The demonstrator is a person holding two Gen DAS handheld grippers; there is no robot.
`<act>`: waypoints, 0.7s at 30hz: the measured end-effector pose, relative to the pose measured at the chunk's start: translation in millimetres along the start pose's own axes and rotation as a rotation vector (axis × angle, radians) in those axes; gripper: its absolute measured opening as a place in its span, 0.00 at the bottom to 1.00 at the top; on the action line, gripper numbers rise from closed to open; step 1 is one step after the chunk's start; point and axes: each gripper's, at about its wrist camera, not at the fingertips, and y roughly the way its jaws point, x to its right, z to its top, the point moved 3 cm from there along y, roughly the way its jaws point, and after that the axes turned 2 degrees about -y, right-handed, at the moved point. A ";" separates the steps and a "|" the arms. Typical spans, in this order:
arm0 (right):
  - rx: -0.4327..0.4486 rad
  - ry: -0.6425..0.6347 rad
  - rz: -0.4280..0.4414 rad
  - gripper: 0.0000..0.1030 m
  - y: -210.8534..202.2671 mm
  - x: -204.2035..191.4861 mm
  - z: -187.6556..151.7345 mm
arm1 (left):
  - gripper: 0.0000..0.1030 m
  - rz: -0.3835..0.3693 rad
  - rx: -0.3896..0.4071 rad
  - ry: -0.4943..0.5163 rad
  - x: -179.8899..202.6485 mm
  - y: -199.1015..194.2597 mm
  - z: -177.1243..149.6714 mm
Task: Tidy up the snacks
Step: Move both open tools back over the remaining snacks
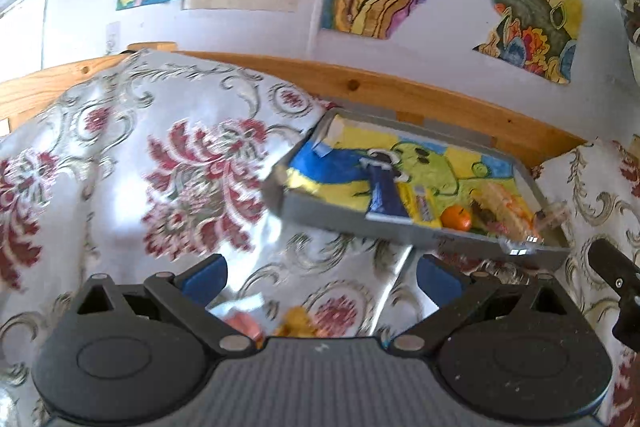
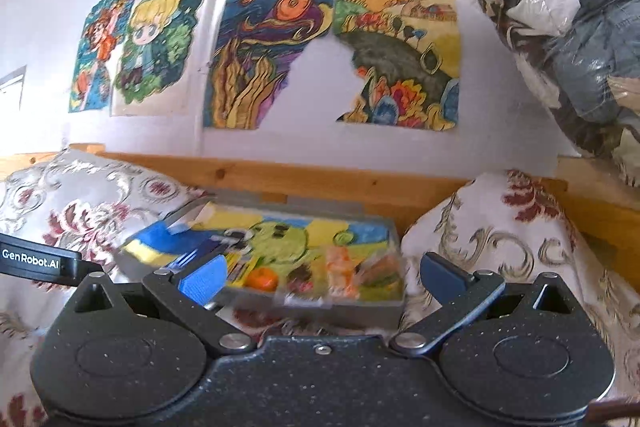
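Both jaws gape wide, empty. I judge my left gripper [image 1: 322, 277] should drop squarely onto loose orange wrappers [image 1: 294, 325], then carry them into the shallow grey tray [image 1: 320, 213].

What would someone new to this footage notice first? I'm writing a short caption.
Bright hand-coloured drawings cover the white wall above a wooden rail. Below them a shallow grey tray lined with a green-and-yellow drawing lies on a floral cloth, holding an orange fruit and wrapped snacks. Both grippers are open and empty.
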 end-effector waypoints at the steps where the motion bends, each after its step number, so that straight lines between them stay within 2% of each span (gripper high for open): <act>1: -0.012 0.001 0.005 0.99 -4.3 -2.6 -2.0 | 0.99 0.006 -0.008 0.003 -3.3 -4.1 -3.3; 15: -0.097 0.023 0.020 0.99 -59.2 -22.4 -21.3 | 0.99 -0.006 -0.044 0.108 -39.4 -45.6 -32.5; 21: -0.156 0.036 0.026 0.99 -78.6 -29.5 -33.0 | 0.99 -0.020 -0.101 0.154 -53.8 -57.8 -53.3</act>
